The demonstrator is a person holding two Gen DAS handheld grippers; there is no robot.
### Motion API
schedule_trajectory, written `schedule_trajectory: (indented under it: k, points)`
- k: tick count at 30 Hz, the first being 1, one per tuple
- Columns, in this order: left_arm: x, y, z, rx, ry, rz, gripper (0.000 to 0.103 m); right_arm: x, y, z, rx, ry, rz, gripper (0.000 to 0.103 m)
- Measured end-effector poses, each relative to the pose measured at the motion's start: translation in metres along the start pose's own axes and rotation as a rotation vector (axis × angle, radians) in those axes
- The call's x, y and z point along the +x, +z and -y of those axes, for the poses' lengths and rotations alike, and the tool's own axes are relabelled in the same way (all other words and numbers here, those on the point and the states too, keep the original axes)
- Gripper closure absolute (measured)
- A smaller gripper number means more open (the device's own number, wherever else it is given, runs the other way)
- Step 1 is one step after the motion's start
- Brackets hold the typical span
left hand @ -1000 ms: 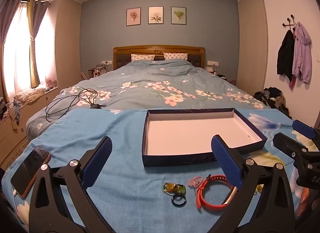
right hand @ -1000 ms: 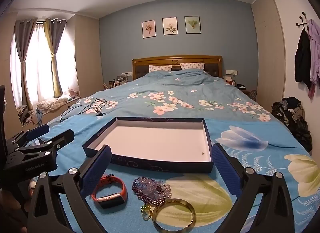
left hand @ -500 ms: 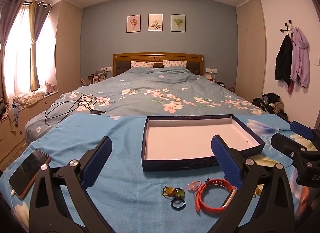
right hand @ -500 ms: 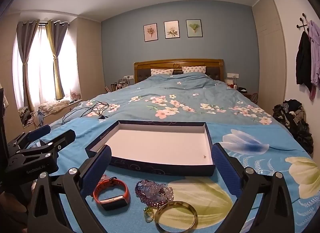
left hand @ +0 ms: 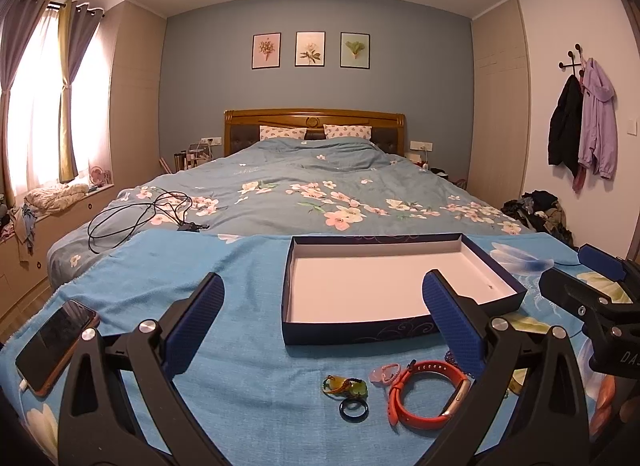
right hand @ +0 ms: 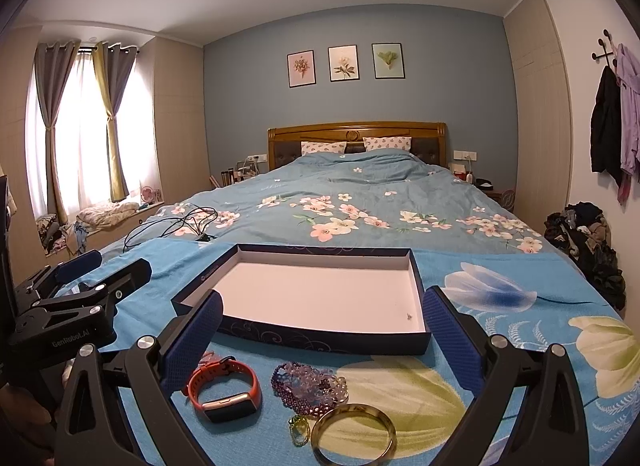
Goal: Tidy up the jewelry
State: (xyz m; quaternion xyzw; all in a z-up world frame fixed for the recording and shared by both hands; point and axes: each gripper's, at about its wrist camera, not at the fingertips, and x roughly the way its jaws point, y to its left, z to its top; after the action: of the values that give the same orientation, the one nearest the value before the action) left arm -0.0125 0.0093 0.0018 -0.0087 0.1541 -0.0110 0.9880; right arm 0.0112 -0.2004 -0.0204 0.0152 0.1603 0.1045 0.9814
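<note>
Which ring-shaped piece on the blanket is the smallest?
The dark ring, lying just in front of the green-and-yellow charm. The orange smart band beside it and the translucent bangle are both far wider loops.

Both grippers, left gripper (left hand: 320,322) and right gripper (right hand: 322,330), are showing black frames, silver screws, and textured blue pads (left hand: 450,320).

Box (right hand: 320,340) sits on the bed (right hand: 360,201), with fitness band (right hand: 224,390), bead bracelets (right hand: 308,386) and bangle (right hand: 354,432) just before it, phone (left hand: 54,346) far left, cable (left hand: 136,217) behind-left.
</note>
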Motion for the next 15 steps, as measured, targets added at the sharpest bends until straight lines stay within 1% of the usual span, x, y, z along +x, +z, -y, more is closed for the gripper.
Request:
schedule_trajectory:
  k: [15]
  points:
    - [-0.0008, -0.0004, 0.0020, 0.000, 0.013, 0.004, 0.005, 0.0001, 0.0017, -0.0031, -0.005, -0.001, 0.002, 0.007]
